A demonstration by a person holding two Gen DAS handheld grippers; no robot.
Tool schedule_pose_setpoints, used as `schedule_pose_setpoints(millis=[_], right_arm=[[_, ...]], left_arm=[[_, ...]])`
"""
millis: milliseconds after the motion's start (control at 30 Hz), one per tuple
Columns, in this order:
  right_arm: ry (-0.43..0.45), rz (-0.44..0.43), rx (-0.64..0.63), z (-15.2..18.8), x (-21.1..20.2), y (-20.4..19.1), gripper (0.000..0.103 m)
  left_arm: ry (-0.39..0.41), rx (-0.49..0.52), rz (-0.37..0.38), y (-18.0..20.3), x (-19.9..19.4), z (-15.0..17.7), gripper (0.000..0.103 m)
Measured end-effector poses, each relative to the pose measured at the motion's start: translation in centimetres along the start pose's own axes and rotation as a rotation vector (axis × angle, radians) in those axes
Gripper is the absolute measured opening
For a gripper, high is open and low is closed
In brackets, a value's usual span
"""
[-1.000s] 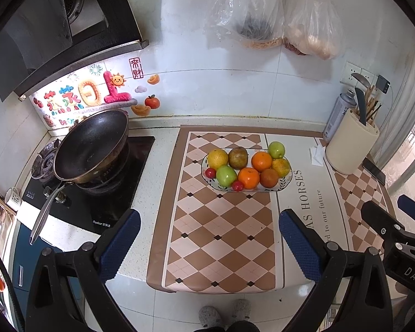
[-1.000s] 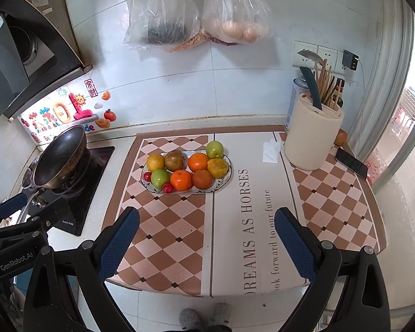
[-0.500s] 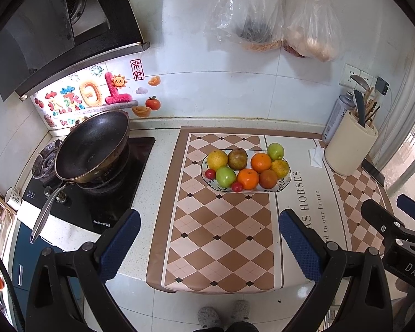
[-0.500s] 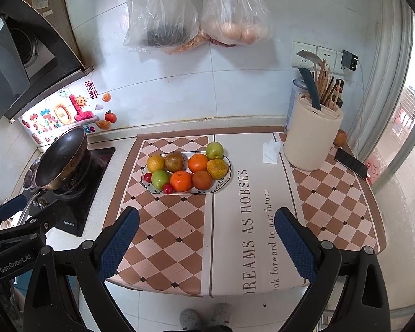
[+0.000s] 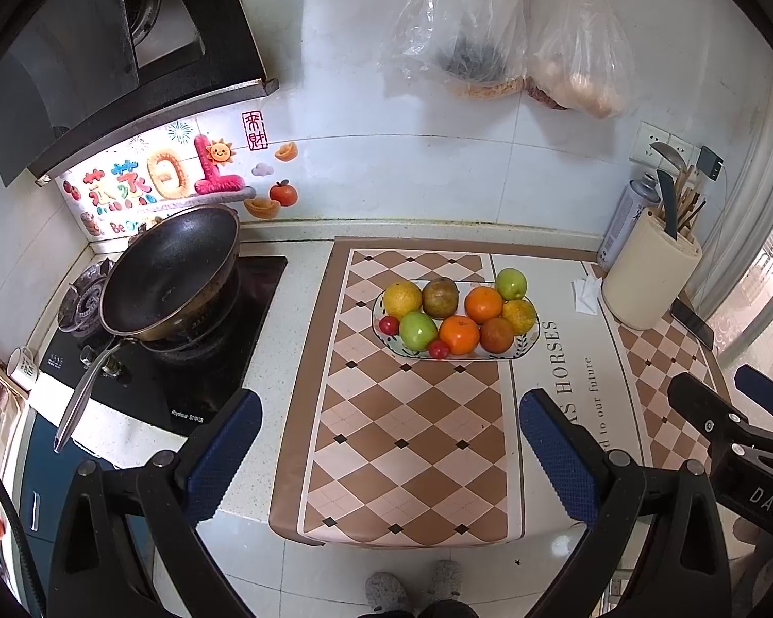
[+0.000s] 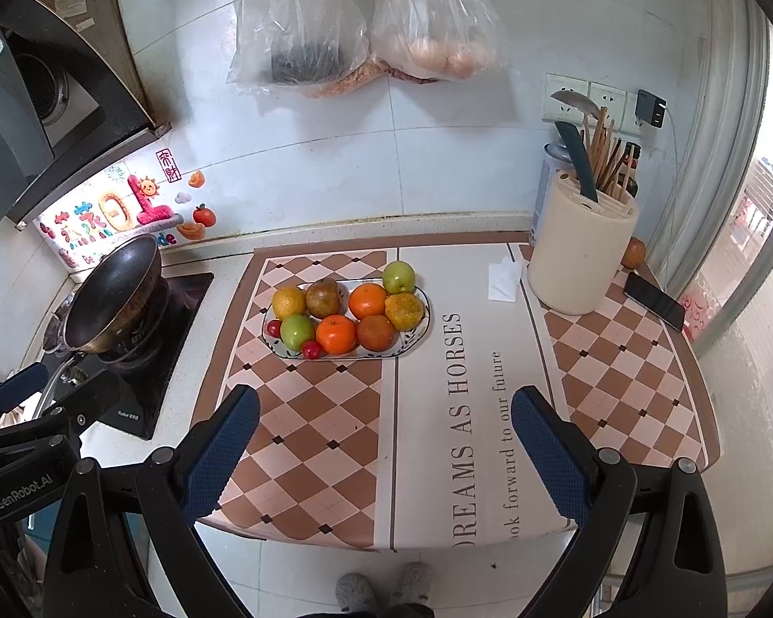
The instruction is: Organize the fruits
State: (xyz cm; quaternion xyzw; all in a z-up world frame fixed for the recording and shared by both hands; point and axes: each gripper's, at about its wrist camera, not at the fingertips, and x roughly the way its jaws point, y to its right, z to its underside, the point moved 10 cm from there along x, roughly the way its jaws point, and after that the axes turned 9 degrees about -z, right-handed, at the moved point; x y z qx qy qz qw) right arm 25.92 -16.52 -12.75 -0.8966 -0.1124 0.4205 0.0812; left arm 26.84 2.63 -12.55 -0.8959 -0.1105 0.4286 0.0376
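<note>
One wok (image 5: pixel 167 273) is seen on the stove at left. One oval plate (image 5: pixel 528 341), long axis left to right, is set on the mat (image 5: pixel 402 443); ten fruits are counted in it. Both the left gripper (image 5: pixel 386 456) and the right gripper (image 6: pixel 384 450) are held wide open, empty.

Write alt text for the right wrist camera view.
A plate of oranges, green apples and small red fruits sits on a checkered counter mat, beyond the open, empty right gripper. A wok sits left, a utensil holder right.
</note>
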Motion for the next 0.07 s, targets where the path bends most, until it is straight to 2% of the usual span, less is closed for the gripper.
schedule_pose_setpoints(millis=[67], right_arm=[[0.000,-0.002,0.002,0.02,-0.03,-0.03,0.100]], left_arm=[[0.008,-0.002,0.001,0.01,-0.07,0.04,0.103]])
